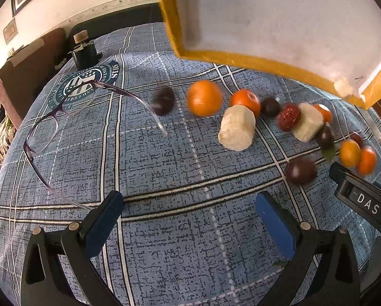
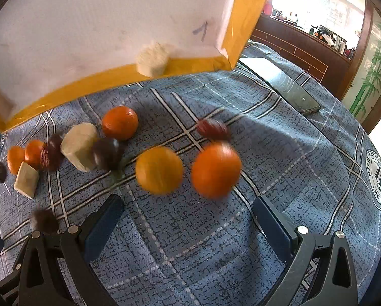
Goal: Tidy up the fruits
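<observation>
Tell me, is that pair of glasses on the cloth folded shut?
No, the glasses lie on the blue checked cloth with both arms spread open, beside the scattered fruit.

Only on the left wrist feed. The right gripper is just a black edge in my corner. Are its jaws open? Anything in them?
Observer: The right gripper has its jaws wide open with nothing between them. Two oranges sit just ahead, blurred.
Operator: Anything beyond the fruit on that side?
Observer: A dark phone lies flat on the checked cloth, apart from the fruit.
Operator: Anything written on what's tipped overhead?
Observer: There's a handwritten "1" on the white inside of the box, near its corner.
</observation>
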Demonstrator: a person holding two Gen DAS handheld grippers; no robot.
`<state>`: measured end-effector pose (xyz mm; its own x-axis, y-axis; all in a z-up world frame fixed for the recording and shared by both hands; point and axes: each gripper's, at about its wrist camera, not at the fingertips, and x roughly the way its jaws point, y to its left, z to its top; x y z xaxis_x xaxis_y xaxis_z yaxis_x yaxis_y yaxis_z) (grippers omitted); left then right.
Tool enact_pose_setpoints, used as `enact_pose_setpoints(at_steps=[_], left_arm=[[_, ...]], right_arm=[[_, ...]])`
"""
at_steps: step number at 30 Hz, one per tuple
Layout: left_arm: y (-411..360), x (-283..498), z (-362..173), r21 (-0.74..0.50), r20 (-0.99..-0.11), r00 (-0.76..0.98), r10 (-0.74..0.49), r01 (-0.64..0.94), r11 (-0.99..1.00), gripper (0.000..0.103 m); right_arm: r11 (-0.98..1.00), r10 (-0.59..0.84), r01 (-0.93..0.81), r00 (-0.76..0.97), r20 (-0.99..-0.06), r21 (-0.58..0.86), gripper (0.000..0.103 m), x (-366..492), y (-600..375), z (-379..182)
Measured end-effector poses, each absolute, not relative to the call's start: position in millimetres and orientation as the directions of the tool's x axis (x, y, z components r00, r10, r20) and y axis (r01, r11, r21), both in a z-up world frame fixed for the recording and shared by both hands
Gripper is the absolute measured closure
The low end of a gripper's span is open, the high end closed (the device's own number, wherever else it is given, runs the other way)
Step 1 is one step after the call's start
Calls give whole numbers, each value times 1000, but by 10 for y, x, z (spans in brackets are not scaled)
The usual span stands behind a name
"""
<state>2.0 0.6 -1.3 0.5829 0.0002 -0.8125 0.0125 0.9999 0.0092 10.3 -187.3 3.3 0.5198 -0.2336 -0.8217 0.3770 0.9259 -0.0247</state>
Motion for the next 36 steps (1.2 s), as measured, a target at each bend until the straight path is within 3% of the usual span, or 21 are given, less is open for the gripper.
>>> enact_pose_setpoints(at_steps=[36], left_arm=[[-5,9,5,8,-812,584,0,12,1000,0]], right_arm=[[926,-233,378,520,-821,-24,0,116,-1899,8]])
